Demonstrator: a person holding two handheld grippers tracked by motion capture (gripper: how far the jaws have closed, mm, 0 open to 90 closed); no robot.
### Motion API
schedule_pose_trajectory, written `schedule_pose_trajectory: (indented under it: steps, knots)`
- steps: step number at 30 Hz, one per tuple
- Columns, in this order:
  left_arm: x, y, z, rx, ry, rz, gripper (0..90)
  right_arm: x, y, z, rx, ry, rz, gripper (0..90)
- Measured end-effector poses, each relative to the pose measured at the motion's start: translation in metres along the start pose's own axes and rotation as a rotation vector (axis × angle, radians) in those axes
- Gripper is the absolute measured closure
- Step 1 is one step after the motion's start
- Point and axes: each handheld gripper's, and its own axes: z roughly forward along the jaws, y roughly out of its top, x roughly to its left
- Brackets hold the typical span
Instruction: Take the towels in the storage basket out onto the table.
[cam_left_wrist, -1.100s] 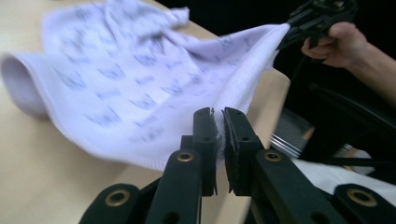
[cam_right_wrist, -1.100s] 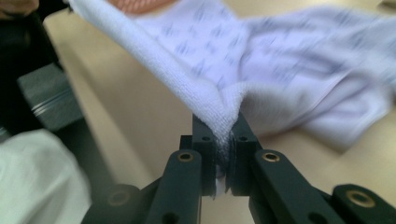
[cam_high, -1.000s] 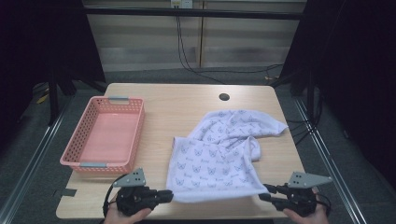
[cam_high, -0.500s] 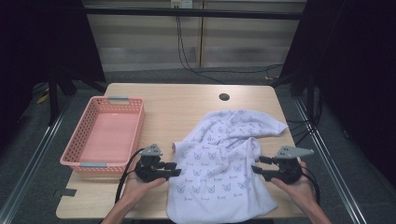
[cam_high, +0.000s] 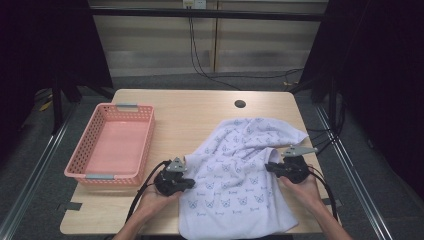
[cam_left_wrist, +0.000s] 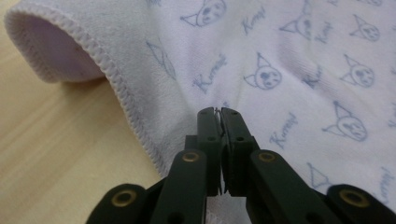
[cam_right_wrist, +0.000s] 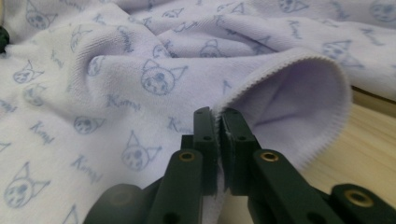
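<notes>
Pink basket (cam_high: 111, 145): well to the left of the left gripper, on the wooden table (cam_high: 190, 112), long side running away from the person; apart from both grippers.

Left gripper (cam_high: 190, 184): held in the person's left hand (cam_high: 155, 197) and pointing toward the towel. Its jaws have just been closing and now stand pinched together on the towel's left edge; in the left gripper view (cam_left_wrist: 218, 113) a thin fold of the fabric sits between the two black jaws, the stitched hem curling up just to their left.

Towel (cam_high: 240, 175): pale lilac with a blue cat-face print, lying rumpled on the table between the two grippers, spreading from beyond them down to the table's near edge.

Right gripper (cam_high: 270, 167): held in the person's right hand (cam_high: 300, 186) and pointing toward the left gripper. Its jaws have just been closing and now clamp the towel's right edge; in the right gripper view (cam_right_wrist: 218, 113) the hem runs into the jaws, a loop of fabric bulging just to their right.
</notes>
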Motion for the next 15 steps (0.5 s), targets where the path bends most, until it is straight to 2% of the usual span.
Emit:
schedule_pose_trajectory:
  steps: [2,3,4,7,8,9,10,11,13,14,15]
  knots:
    - [-0.003,-0.004,-0.005,0.012,-0.025,0.000,88.8,0.000,-0.005,-0.017,-0.032,0.019,0.025,86.0]
    - [-0.003,-0.004,-0.005,0.012,-0.025,0.000,88.9,0.000,-0.005,-0.017,-0.032,0.019,0.025,86.0]
    - [-0.008,-0.012,-0.011,0.023,-0.068,-0.007,89.0,0.003,-0.012,-0.032,-0.047,0.022,0.032,86.2]
    - [-0.014,-0.019,-0.018,0.029,-0.079,-0.002,89.1,0.010,-0.032,-0.059,-0.060,0.049,0.059,86.2]
    - [-0.019,-0.023,-0.028,0.012,-0.090,-0.009,89.0,0.014,-0.040,-0.066,-0.063,0.061,0.068,86.2]
    - [-0.019,-0.023,-0.028,0.012,-0.090,-0.009,89.0,0.017,-0.045,-0.070,-0.069,0.070,0.074,86.2]
    - [-0.025,-0.027,-0.044,-0.037,-0.127,-0.009,89.0,0.024,-0.054,-0.077,-0.059,0.077,0.067,85.9]
    - [-0.030,-0.031,-0.051,-0.056,-0.139,-0.018,89.0,0.029,-0.058,-0.080,-0.050,0.080,0.061,84.9]
    - [-0.032,-0.034,-0.053,-0.053,-0.151,-0.019,88.9,0.035,-0.064,-0.084,-0.037,0.087,0.049,82.0]
    - [-0.035,-0.040,-0.055,-0.046,-0.146,-0.019,88.9,0.037,-0.067,-0.086,-0.033,0.090,0.048,76.8]
    - [-0.036,-0.042,-0.056,-0.049,-0.149,-0.023,88.3,0.039,-0.070,-0.089,-0.029,0.090,0.040,67.1]
